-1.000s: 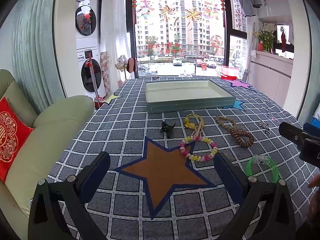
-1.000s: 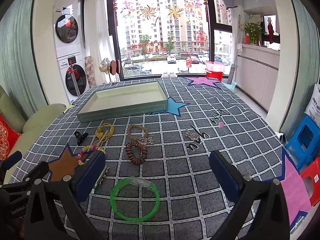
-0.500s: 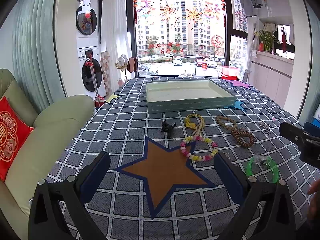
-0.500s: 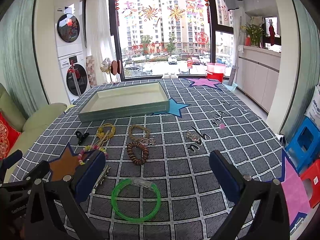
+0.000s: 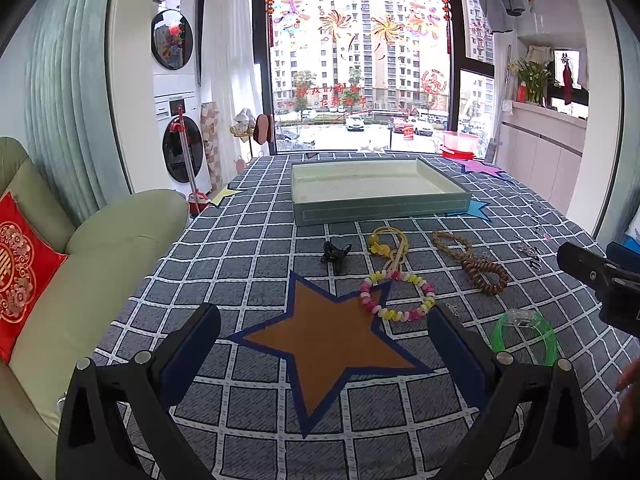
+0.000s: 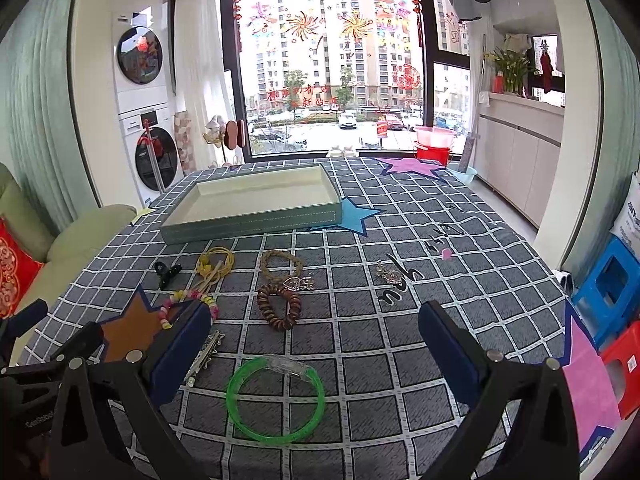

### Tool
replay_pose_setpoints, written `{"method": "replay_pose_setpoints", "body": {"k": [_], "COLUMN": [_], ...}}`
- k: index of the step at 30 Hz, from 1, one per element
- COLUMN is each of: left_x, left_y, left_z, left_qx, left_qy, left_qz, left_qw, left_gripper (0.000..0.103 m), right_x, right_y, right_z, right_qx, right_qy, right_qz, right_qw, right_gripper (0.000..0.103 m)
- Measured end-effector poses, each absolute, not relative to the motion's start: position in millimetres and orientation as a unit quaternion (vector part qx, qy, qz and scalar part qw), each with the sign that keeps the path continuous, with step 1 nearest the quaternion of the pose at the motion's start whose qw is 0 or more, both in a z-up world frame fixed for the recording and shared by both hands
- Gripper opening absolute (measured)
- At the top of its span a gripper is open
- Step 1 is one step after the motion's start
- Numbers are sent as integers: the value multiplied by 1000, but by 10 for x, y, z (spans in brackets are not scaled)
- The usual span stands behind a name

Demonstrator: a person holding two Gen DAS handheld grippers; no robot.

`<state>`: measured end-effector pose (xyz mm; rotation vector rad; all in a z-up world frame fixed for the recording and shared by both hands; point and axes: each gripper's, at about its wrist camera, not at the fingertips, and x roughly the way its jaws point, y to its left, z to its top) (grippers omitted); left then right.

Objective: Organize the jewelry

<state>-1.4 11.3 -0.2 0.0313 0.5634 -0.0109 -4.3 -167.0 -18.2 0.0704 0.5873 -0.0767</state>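
A teal jewelry tray [image 5: 380,211] [image 6: 256,222] stands empty at the far side of the checked cloth. In front of it lie a black hair claw [image 5: 335,255], a yellow cord [image 5: 386,245], a pink-and-yellow bead bracelet [image 5: 396,296], a tan braided bracelet [image 5: 452,241], a brown bead bracelet [image 6: 278,304], a green bangle [image 6: 275,396], a silver hair clip [image 6: 204,354] and silver charms [image 6: 390,274]. My left gripper [image 5: 322,338] is open above the orange star. My right gripper [image 6: 314,338] is open just above the green bangle.
A green sofa [image 5: 80,264] with a red cushion [image 5: 20,256] borders the table on the left. Blue and red stools [image 6: 608,280] stand at the right. Washing machines [image 5: 178,136] and a window are beyond the far edge.
Both grippers have drifted very slightly; the right view has shifted a little toward the table. Nothing was picked up or moved.
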Motion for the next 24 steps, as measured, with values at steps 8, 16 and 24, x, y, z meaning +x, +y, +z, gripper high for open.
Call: {"method": "replay_pose_setpoints", "body": {"k": [8, 16, 24], "left_x": [-14, -20, -22], "left_y": [107, 112, 126], "left_z": [-24, -30, -26], "left_qx": [16, 15, 13], "left_qy": [279, 279, 283], "left_qz": [-4, -3, -1], "left_qw": [960, 960, 959], "left_gripper": [103, 103, 103], "right_x": [-42, -40, -54], "right_y": [-1663, -1660, -1669], "right_z": [-182, -182, -188], "right_qx": [35, 36, 38], "right_qy": [288, 291, 292], "right_qz": [-38, -37, -36], "right_qw": [956, 955, 955], "right_gripper": [103, 103, 103]}}
